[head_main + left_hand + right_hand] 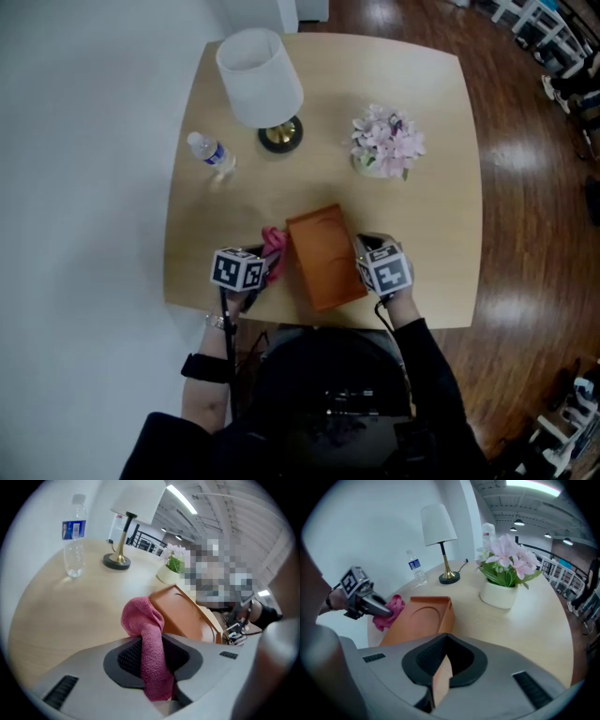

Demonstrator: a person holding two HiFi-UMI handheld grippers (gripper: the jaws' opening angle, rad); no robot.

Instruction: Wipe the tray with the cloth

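An orange-brown tray (323, 255) sits tilted near the front of the round wooden table (441, 150). My right gripper (367, 251) is shut on the tray's right rim (440, 680); the tray (421, 618) stretches away from the jaws. My left gripper (266, 265) is shut on a pink cloth (151, 654), which bulges out past the jaws beside the tray (187, 616). The cloth (274, 246) lies against the tray's left edge. In the right gripper view the left gripper (380, 610) and cloth (393, 607) show at the tray's far side.
A white-shaded lamp (262, 80) on a brass base stands at the back of the table. A water bottle (210, 153) is at the left and a pot of pink flowers (386, 142) at the right. Wooden floor (534, 234) lies beyond the table's right edge.
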